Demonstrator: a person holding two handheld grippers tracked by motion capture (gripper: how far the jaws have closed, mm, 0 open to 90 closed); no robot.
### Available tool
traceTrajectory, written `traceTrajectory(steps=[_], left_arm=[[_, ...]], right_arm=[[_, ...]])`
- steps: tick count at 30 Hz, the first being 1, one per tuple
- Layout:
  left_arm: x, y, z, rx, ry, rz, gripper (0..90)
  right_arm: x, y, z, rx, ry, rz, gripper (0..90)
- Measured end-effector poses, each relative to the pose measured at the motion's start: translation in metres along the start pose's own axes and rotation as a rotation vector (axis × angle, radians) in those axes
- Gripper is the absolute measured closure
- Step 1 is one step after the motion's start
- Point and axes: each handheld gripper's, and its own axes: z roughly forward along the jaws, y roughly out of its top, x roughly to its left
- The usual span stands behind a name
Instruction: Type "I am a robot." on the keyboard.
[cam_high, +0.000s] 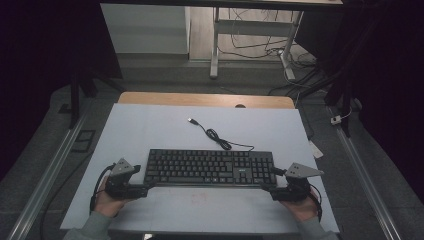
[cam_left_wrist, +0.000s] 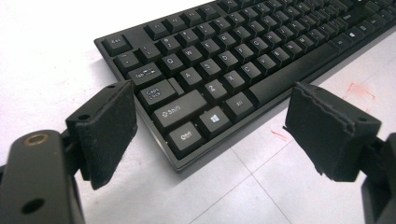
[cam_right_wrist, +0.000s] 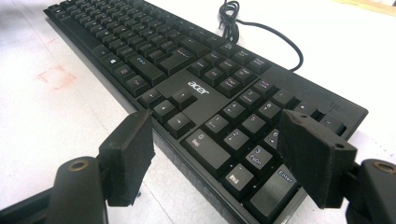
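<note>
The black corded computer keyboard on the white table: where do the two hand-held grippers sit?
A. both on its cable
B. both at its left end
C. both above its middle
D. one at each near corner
D: the left gripper and right gripper flank the black corded computer keyboard, jaws open.

black keyboard (cam_high: 210, 167) lies flat on the white tabletop, cable (cam_high: 216, 134) trailing behind.

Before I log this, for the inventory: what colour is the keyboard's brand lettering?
White "acer" lettering on the black keyboard, clearest in the right gripper view.
</note>
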Motion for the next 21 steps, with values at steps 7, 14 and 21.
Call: traceTrajectory(steps=[7,14,21], left_arm=[[0.0004,-0.0008,-0.0012,-0.002,0.003,-0.003,16.9],[0.0005,-0.0005,-0.0020,-0.005,0.003,-0.006,17.3],[0.0004,-0.0003,-0.0013,-0.004,0.002,-0.012,18.0]], right_arm=[[-0.0005,-0.0001,0.0013,0.000,0.000,0.004,27.7],[0.0000,0.0002,0.0022,0.003,0.000,0.008,28.1],[0.0004,0.0012,0.0031,0.000,0.000,0.011,28.4]])
